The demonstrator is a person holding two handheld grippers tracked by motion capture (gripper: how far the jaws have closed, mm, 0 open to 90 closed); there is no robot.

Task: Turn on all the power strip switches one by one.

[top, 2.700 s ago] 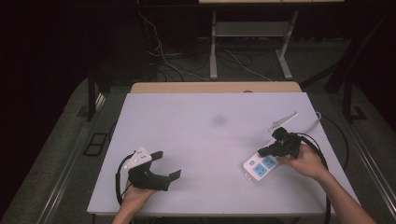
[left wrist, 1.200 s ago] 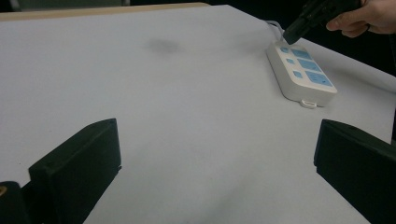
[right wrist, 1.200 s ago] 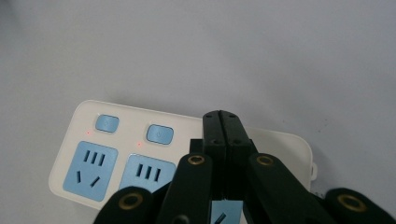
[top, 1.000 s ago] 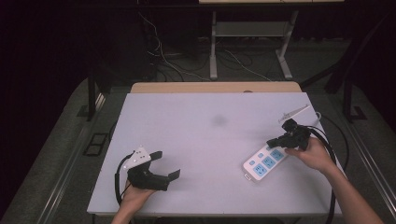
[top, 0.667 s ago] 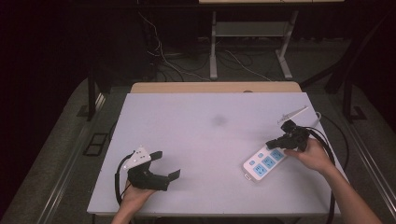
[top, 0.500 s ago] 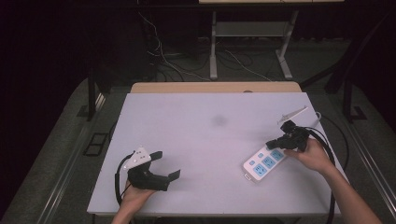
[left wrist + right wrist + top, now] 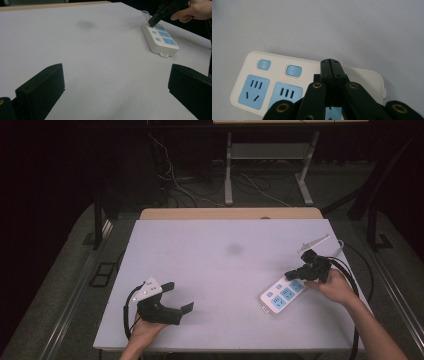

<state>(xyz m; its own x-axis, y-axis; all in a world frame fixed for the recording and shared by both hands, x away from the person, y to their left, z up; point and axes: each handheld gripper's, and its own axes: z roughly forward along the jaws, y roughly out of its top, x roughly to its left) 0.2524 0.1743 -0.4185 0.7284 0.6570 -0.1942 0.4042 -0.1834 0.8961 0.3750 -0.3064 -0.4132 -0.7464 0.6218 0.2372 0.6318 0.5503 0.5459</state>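
The power strip (image 7: 283,294) lies near the table's (image 7: 220,250) right edge. Over its far end the right gripper (image 7: 296,274) presses down, jaws closed together, nothing between them. Well left of the strip, the left gripper (image 7: 176,296) rests wide open, empty.

A faint grey smudge (image 7: 234,249) is sitting mid-bench (image 7: 210,270), while loose cables (image 7: 200,185) are trailing across the dark floor (image 7: 65,285) behind.
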